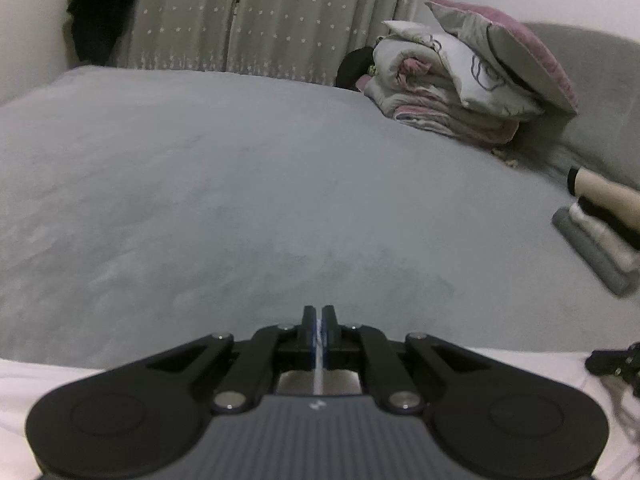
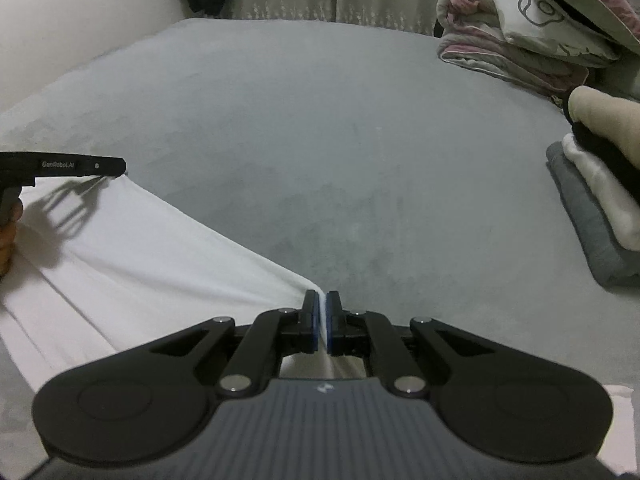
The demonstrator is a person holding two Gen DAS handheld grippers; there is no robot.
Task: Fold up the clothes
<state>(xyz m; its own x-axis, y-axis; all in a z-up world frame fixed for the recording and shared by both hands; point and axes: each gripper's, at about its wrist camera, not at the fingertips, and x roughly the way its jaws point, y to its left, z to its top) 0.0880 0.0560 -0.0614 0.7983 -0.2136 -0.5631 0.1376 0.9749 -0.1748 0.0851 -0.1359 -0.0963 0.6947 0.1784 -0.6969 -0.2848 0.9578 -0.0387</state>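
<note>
A white garment (image 2: pixel 132 240) lies on the grey bed (image 2: pixel 320 128), its far edge stretched taut between both grippers. My right gripper (image 2: pixel 323 300) is shut on one corner of that edge, a white strip pinched between the blue pads. In the right wrist view my left gripper (image 2: pixel 120 166) reaches in from the left and pinches the other corner. Seen from the left wrist, the left gripper (image 1: pixel 319 314) is shut on a thin white fold, and the garment (image 1: pixel 48 384) spreads beneath it along the lower edge.
A stack of folded clothes (image 2: pixel 600 216), grey, white, black and beige, sits at the right of the bed. A rolled quilt and pillows (image 1: pixel 460 80) are piled at the far right near the headboard. Star-patterned curtains (image 1: pixel 260 12) hang behind. A hand (image 2: pixel 8 236) holds the left gripper.
</note>
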